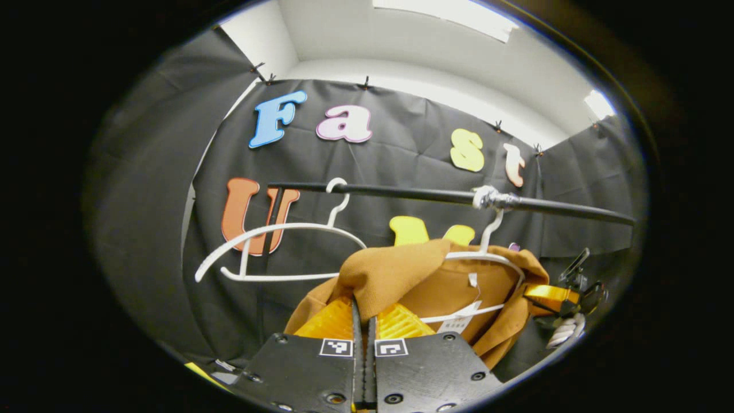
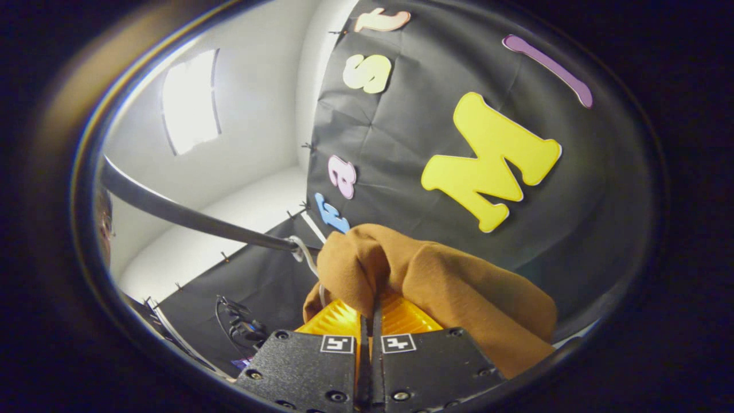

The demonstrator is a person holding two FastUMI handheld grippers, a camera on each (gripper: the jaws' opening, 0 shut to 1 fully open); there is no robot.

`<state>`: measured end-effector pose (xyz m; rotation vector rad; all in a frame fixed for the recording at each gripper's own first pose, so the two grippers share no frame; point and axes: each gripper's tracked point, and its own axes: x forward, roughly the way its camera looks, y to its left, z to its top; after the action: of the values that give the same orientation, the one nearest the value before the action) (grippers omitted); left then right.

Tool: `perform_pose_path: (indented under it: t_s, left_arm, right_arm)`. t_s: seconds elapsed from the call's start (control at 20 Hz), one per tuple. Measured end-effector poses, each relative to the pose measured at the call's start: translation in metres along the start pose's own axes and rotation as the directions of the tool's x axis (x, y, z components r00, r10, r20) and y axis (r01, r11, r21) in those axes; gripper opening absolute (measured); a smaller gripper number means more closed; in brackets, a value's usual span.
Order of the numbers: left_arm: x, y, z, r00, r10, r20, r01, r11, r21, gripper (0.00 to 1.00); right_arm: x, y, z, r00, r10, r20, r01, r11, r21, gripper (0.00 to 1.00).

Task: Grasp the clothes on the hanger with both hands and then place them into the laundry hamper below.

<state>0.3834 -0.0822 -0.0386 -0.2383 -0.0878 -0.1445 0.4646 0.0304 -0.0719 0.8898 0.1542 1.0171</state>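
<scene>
A brown garment (image 1: 424, 281) hangs on a white hanger (image 1: 493, 258) from the black rail (image 1: 401, 193). My left gripper (image 1: 364, 312) is shut on a fold of its shoulder, which bunches over the fingertips. Farther right in the left gripper view, the right gripper (image 1: 553, 295) holds the garment's other shoulder. In the right gripper view, my right gripper (image 2: 373, 304) is shut on the brown garment (image 2: 459, 287), which drapes over the fingers to the right. The white hanger hook (image 2: 304, 255) sits on the black rail (image 2: 189, 218) just behind the cloth.
An empty white hanger (image 1: 275, 252) hangs on the rail to the left of the garment. The black cloth wall stands close behind the rail. A black cable and clip (image 2: 241, 327) lie low at the left of the right gripper view.
</scene>
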Motion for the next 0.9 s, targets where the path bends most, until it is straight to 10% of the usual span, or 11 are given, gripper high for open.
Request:
perform_pose_path:
  t_s: [0.4, 0.9]
  left_arm:
    - [0.024, 0.016, 0.050, 0.998, -0.008, 0.069, 0.011, 0.999, -0.044, 0.05]
    - [0.042, 0.029, 0.033, 0.998, -0.039, -0.040, 0.040, 0.999, 0.021, 0.05]
  right_arm:
    - [0.005, 0.009, 0.059, 0.981, 0.036, 0.191, -0.046, 0.998, 0.051, 0.04]
    - [0.010, -0.034, 0.101, 0.946, -0.134, 0.295, 0.162, 0.984, -0.070, 0.04]
